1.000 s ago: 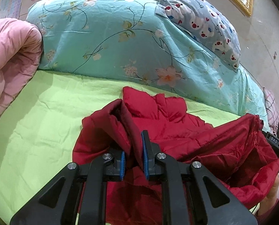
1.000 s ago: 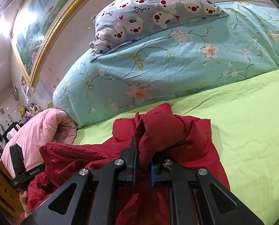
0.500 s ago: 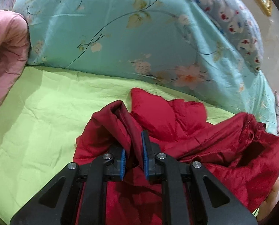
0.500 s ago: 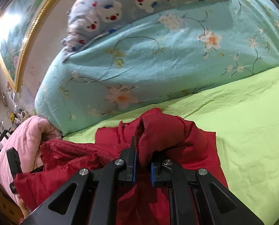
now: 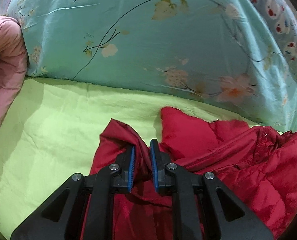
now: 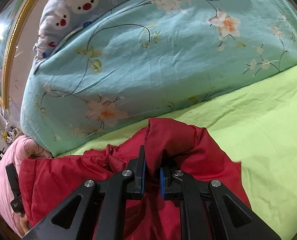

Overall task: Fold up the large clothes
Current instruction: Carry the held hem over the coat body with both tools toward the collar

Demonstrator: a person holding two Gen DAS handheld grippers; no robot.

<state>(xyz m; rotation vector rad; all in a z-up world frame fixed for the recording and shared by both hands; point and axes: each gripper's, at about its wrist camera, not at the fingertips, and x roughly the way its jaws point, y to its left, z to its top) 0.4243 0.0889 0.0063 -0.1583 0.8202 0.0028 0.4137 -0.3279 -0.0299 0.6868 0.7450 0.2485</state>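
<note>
Here, on the far left of the left wrist view, a pink quilt (image 5: 2,64) bulges beside a turquoise floral duvet (image 5: 140,40) that is piled along the head of the bed. In front of both spreads the lime green bed sheet (image 5: 48,132), creased and bare on this side. The left gripper (image 5: 142,154) pinches a bunched fold of the red padded jacket (image 5: 238,160); cloth fills the narrow gap between its blue pads. The rest of the jacket lies crumpled on the sheet to the right, its far edge close to the foot of the duvet. At the upper right a pillow with a cartoon animal print (image 5: 284,30) rests on the duvet.

In the right wrist view, a gold picture frame (image 6: 10,46) runs up the left edge, and the black body of the other gripper shows low on the left against the pink quilt. The right gripper (image 6: 151,166) is likewise clamped on a thick fold of the jacket, which humps up over its right finger. Bare sheet lies to the right.
</note>
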